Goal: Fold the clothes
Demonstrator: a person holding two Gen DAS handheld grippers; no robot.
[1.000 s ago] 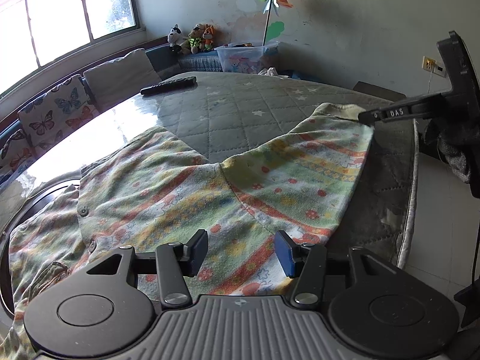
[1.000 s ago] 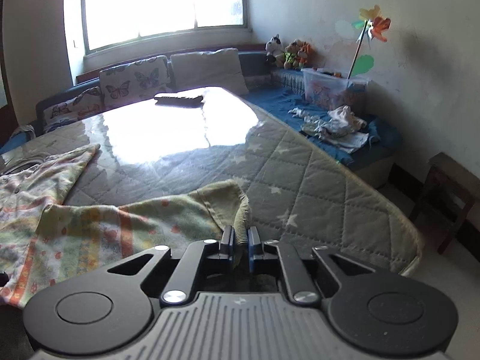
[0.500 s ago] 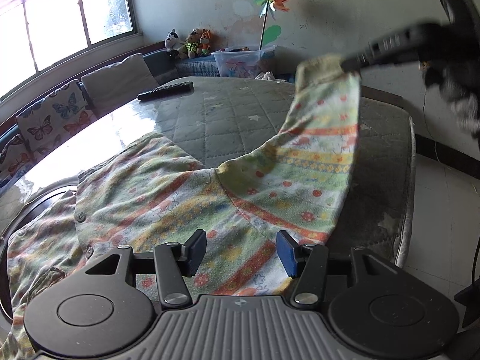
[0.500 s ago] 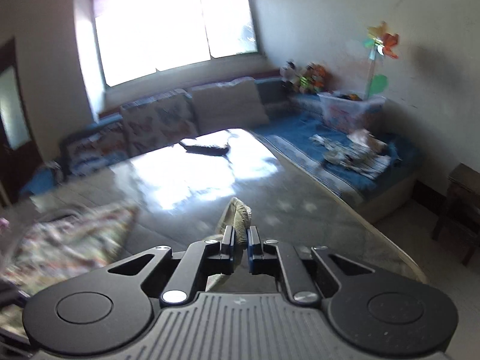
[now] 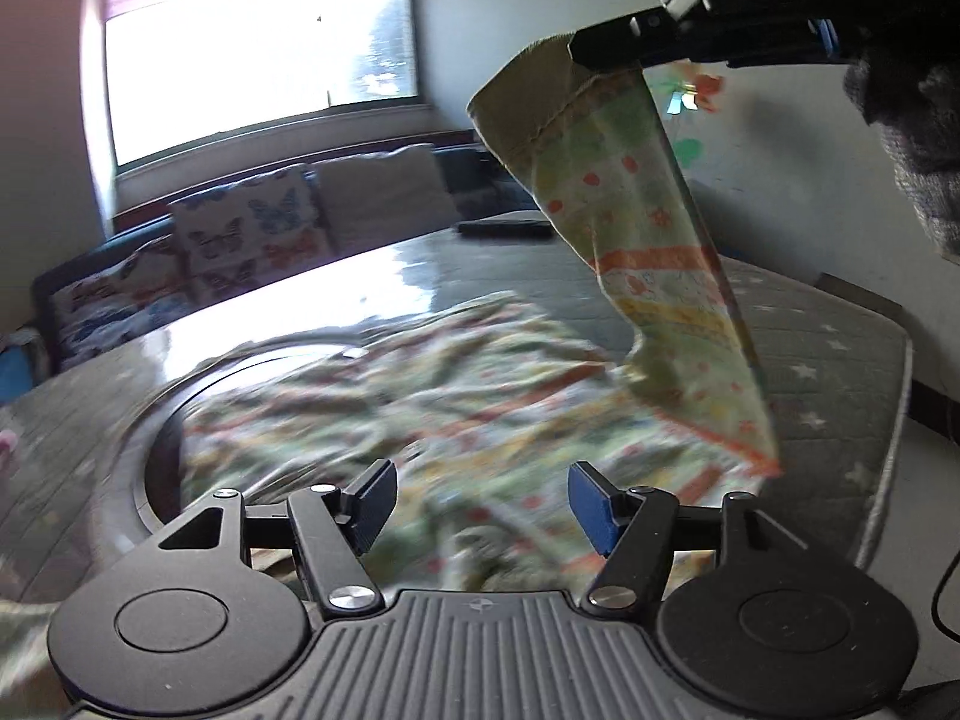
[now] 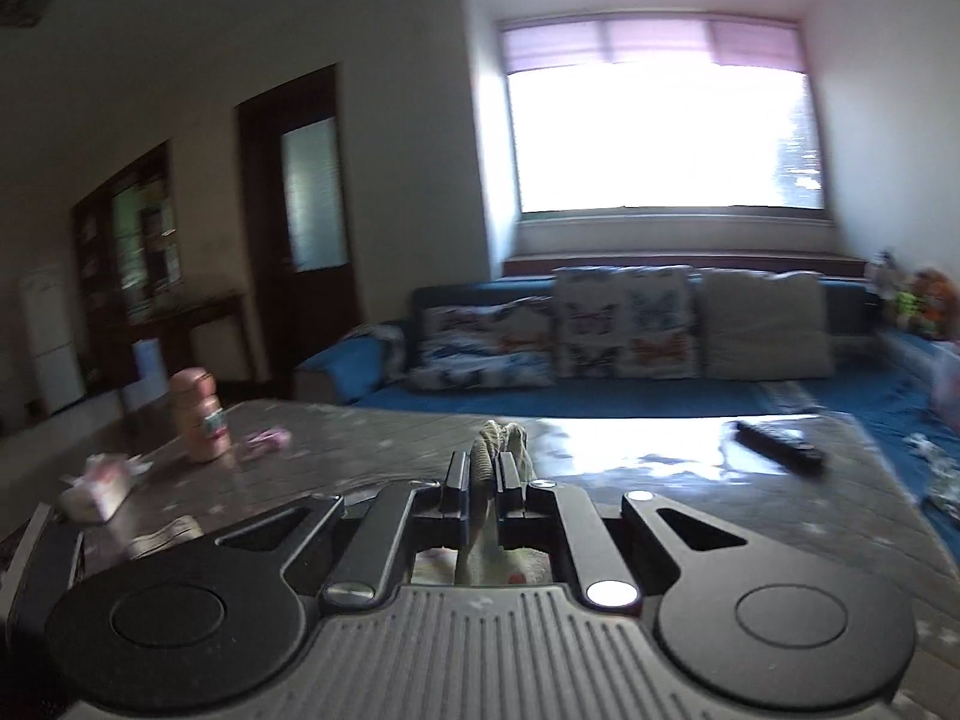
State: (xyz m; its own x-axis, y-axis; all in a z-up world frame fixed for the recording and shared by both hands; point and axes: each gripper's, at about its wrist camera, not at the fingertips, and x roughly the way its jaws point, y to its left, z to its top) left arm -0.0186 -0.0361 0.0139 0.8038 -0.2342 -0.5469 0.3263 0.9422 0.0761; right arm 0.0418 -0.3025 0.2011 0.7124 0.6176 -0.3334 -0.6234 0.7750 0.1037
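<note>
A patterned green, yellow and red garment point(image 5: 420, 408) lies spread on the quilted table, blurred by motion. One sleeve point(image 5: 636, 228) is lifted high above the table. My right gripper point(image 5: 606, 51) is shut on the sleeve's cuff at the upper right of the left wrist view. In the right wrist view the cuff point(image 6: 501, 441) pokes out between the shut right gripper point(image 6: 483, 471) fingers. My left gripper point(image 5: 480, 498) hovers low over the garment's near edge, open, with nothing between its blue pads.
A black remote point(image 6: 780, 444) lies on the far part of the table point(image 5: 840, 360). A pink bottle point(image 6: 201, 417) and a tissue pack point(image 6: 99, 483) stand at its left end. A blue sofa with butterfly cushions point(image 6: 624, 321) runs under the window. A gloved hand point(image 5: 912, 138) holds the right gripper.
The right gripper has raised the sleeve cuff higher and swung it leftward over the garment. Both views have turned left towards the window. The left gripper stays open.
</note>
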